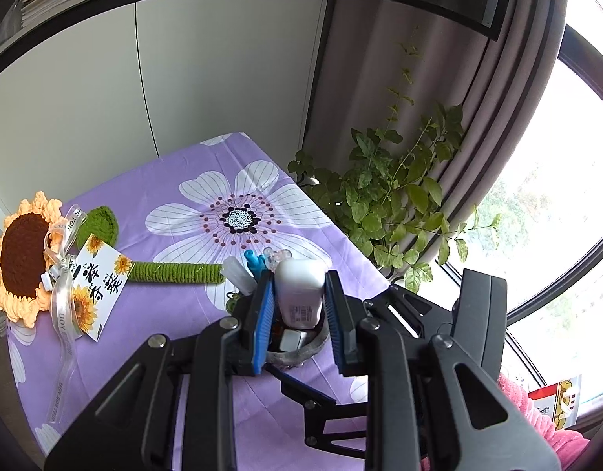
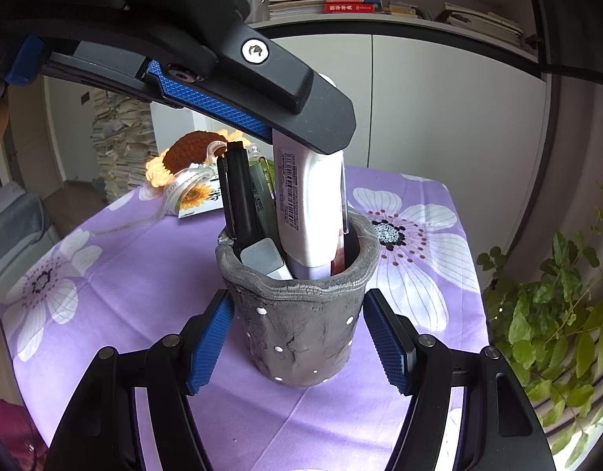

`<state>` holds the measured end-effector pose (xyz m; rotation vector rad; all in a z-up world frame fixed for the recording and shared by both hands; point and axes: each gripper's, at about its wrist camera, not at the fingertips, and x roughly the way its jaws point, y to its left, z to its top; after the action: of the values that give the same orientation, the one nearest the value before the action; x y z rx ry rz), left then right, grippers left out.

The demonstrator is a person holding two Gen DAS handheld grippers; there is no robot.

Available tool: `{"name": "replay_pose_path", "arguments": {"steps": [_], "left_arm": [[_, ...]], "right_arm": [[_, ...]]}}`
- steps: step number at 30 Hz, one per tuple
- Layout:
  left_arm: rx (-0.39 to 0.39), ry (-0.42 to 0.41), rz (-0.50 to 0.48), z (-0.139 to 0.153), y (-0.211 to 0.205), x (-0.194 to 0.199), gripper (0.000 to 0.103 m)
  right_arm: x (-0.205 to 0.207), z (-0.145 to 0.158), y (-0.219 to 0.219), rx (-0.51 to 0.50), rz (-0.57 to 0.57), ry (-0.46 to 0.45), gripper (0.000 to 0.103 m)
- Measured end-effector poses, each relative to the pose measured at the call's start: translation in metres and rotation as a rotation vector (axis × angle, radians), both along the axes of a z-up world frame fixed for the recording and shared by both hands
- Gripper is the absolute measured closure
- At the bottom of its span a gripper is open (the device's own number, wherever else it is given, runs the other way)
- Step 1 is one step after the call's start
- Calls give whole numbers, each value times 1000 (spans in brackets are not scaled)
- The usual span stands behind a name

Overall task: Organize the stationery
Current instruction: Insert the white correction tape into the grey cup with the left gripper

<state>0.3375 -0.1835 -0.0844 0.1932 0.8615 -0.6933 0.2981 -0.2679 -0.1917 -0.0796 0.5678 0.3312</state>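
Note:
A grey clay pen holder (image 2: 297, 322) stands on the purple flowered tablecloth (image 2: 117, 274). It holds a white correction-tape dispenser (image 2: 309, 204), black pens (image 2: 238, 196) and a grey eraser (image 2: 262, 257). My left gripper (image 1: 299, 314) comes from above, its blue pads on both sides of the white dispenser (image 1: 301, 290), whose lower end sits in the holder (image 1: 301, 355). The same gripper's finger (image 2: 262, 94) shows in the right wrist view. My right gripper (image 2: 297, 347) has its pads on either side of the holder, with small gaps showing.
A crocheted sunflower (image 1: 30, 259) with a ribbon and card (image 1: 99, 278) lies at the table's left. A leafy plant (image 1: 391, 204) and a curtain stand by the table's right edge. White cabinets (image 1: 183, 70) with books on top are behind.

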Motion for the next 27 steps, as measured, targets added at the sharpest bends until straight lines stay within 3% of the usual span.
{"name": "replay_pose_path", "arguments": {"steps": [4, 8, 9, 16, 18, 20, 27], "left_arm": [[12, 0, 8, 1, -1, 0, 75], [-3, -12, 10, 5, 2, -1, 52], [-5, -22, 10, 6, 3, -1, 51], [31, -63, 9, 6, -1, -5, 53], [40, -67, 18, 6, 0, -5, 70], [65, -60, 34, 3, 0, -2, 78], [62, -33, 39, -2, 2, -1, 79]], "right_arm": [[0, 0, 0, -2, -1, 0, 34], [1, 0, -1, 1, 0, 2, 34], [0, 0, 0, 0, -1, 3, 34], [0, 0, 0, -1, -1, 3, 34], [1, 0, 0, -1, -1, 4, 34], [1, 0, 0, -2, -2, 4, 34], [1, -1, 0, -4, 0, 7, 34]]}}
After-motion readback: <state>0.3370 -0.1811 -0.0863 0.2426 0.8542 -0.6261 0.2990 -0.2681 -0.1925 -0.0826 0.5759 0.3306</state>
